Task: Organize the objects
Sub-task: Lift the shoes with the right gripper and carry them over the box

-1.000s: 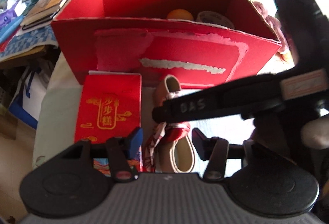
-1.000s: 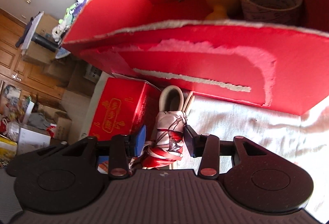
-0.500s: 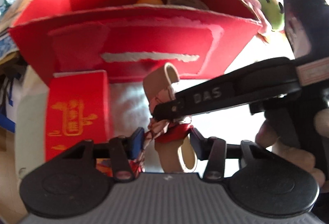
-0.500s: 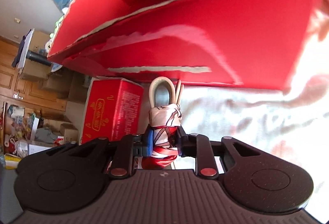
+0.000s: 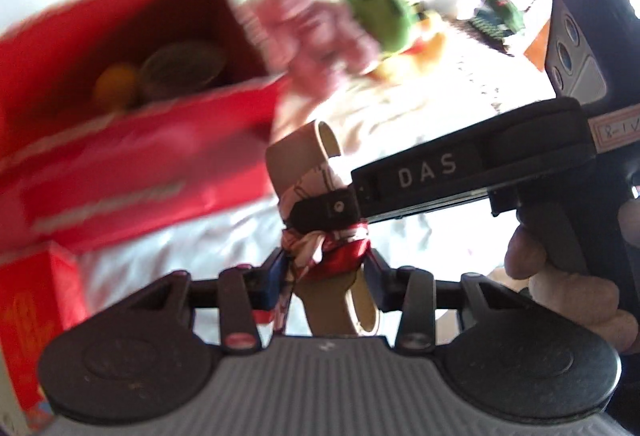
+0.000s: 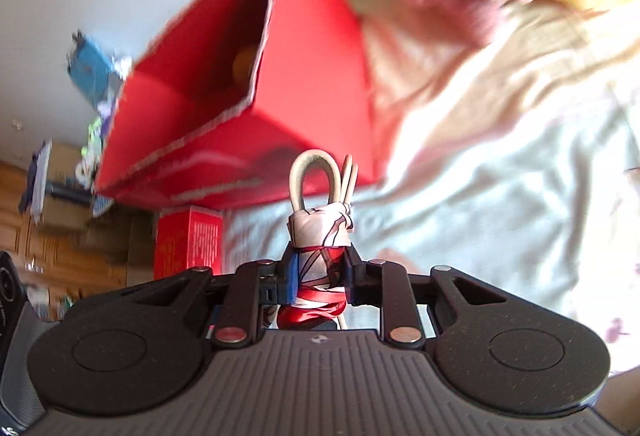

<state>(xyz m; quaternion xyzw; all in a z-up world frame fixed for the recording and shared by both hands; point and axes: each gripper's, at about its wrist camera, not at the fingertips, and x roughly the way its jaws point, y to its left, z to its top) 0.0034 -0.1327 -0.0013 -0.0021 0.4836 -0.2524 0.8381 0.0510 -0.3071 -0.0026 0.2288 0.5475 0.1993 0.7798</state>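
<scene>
Flanking the clamped bundle [image 6: 320, 236]: red box [image 6: 312, 76], plush toys [image 5: 376, 12].

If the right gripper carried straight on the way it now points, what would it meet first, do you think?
Probably the large red cardboard box: its near corner sits just beyond the scarf-wrapped belt bundle held in the right gripper. Blur makes depth uncertain; the white cloth below might come first.

Both tools were matte black. The left gripper [image 5: 326, 270] had a ribbed grey housing, two round black discs, blue finger pads [image 5: 276, 270] and a red-capped pivot screw. The right gripper [image 6: 320, 270] matched it, with silver screw heads. Its arm read "DAS" in white, and a labelled strip sat behind that.
</scene>
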